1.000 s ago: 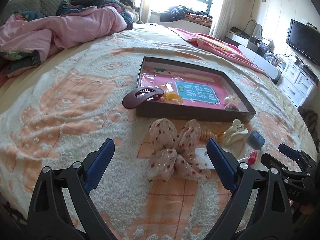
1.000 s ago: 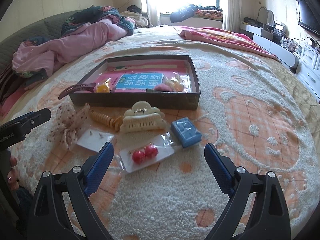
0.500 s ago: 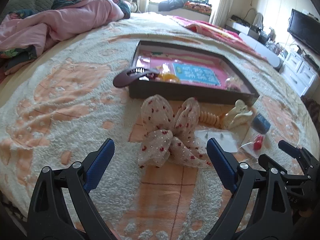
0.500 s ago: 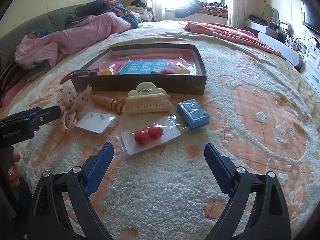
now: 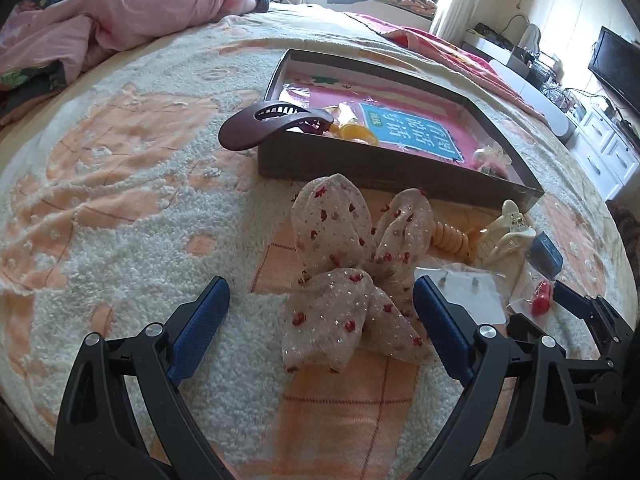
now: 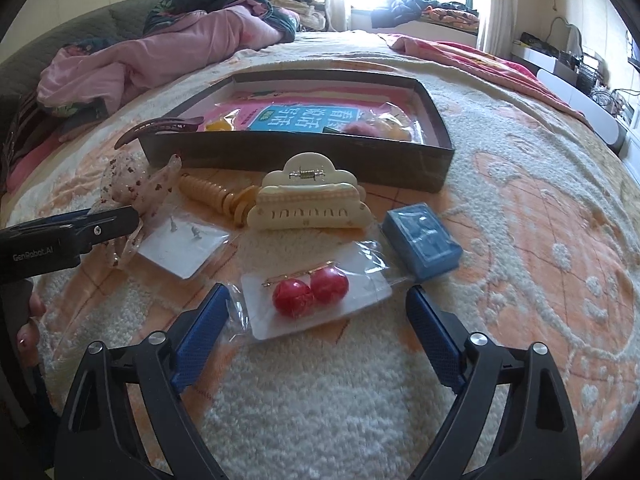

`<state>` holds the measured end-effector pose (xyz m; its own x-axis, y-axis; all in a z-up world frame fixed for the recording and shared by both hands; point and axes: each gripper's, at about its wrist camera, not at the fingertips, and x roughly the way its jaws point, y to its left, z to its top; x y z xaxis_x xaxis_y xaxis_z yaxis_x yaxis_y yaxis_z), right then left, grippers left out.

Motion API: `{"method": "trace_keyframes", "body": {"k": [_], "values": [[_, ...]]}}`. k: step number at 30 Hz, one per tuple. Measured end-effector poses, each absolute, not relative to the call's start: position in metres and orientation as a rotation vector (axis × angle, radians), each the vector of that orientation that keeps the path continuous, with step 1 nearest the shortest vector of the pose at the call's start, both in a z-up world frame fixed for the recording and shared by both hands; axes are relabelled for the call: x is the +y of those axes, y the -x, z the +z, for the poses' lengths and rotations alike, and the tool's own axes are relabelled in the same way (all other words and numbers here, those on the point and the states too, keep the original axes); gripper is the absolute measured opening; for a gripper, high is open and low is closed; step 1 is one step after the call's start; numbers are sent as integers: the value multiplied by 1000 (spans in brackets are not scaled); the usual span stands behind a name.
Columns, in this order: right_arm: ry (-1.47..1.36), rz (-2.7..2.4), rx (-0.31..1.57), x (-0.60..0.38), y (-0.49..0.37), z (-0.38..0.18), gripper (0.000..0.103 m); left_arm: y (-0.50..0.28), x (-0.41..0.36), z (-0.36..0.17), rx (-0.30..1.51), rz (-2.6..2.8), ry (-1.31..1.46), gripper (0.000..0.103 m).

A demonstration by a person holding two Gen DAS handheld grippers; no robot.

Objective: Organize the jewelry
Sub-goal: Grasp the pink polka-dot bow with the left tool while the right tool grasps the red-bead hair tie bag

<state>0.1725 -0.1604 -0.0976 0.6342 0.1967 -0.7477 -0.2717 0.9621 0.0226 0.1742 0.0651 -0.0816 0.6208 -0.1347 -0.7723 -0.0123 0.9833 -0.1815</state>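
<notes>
My left gripper [image 5: 322,320] is open with the dotted mesh hair bow [image 5: 352,276] lying between its fingers on the bed. My right gripper [image 6: 316,320] is open around the packet with two red ball earrings [image 6: 310,294]. In front lie a cream claw clip [image 6: 308,200], a yellow spiral hair tie [image 6: 218,198], a white card with stud earrings [image 6: 184,246] and a small blue box [image 6: 422,242]. The dark tray [image 6: 304,156] holds a pink-and-blue packet [image 5: 416,134] and small items. A maroon hair clip [image 5: 272,124] rests on its left corner.
All lies on a cream and orange fleece blanket [image 5: 120,208]. A pink quilt [image 5: 120,20] is heaped at the far left. White drawers and a TV [image 5: 616,68] stand beyond the right bed edge. The left gripper also shows in the right wrist view [image 6: 72,236].
Both grippers have moved forward and down toward the bed. The bow now sits between the left fingers and the red earring packet between the right fingers. Nothing was picked up.
</notes>
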Motion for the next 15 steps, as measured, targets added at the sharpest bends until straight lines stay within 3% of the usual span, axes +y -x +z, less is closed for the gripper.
{"method": "trace_keyframes", "body": {"k": [4, 10, 15], "values": [[91, 278, 844, -159, -180, -100, 77, -177, 65, -83, 897, -87, 173, 70], [76, 288, 848, -160, -185, -101, 64, -181, 58, -83, 895, -137, 161, 42], [66, 292, 845, -161, -186, -101, 56, -183, 55, -82, 892, -143, 143, 37]]}}
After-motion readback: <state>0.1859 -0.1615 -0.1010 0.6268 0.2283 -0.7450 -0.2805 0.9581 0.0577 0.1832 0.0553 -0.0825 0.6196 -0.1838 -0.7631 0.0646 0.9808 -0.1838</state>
